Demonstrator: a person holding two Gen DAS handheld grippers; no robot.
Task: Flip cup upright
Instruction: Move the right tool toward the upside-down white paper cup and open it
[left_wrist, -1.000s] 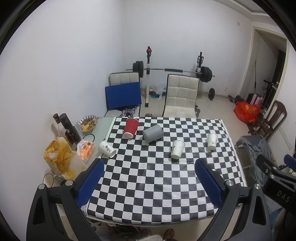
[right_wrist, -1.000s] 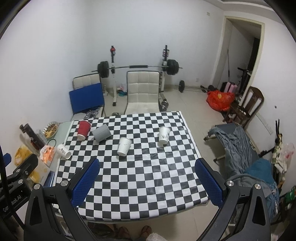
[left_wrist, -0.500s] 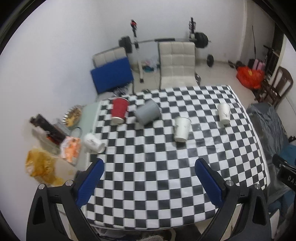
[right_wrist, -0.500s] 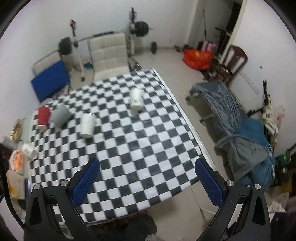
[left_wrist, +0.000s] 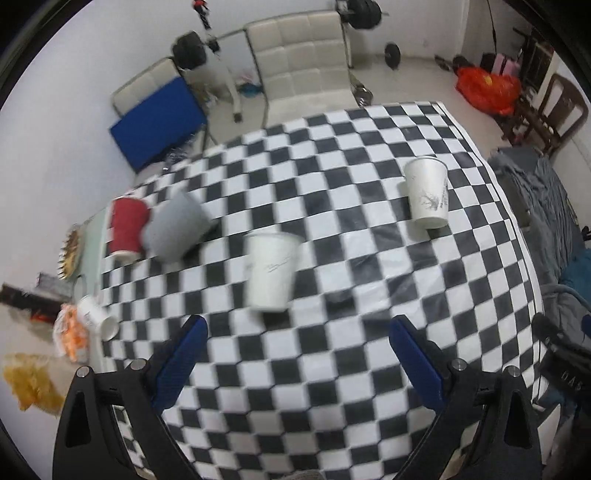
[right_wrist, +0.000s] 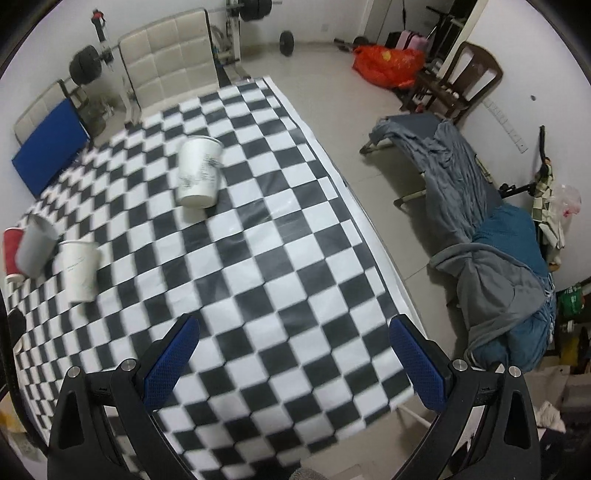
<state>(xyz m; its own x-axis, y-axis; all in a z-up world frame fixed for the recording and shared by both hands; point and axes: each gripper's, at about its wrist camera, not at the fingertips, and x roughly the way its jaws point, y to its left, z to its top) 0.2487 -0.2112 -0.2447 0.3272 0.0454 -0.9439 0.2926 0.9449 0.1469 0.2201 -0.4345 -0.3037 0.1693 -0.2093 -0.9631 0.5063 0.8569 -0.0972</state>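
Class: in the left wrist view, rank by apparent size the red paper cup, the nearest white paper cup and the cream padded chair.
1. Cream padded chair
2. Nearest white paper cup, enlarged by nearness
3. Red paper cup

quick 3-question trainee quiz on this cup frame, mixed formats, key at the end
1. True or false: the left gripper is shut on a cup.
2. Which cup lies nearest the left gripper's open fingers? A) red cup B) middle white cup C) grey cup
3. Fill in: the tablecloth has a black-and-white ____ pattern.

Key: 1 false; 2 B; 3 checkered. The right gripper is open too.
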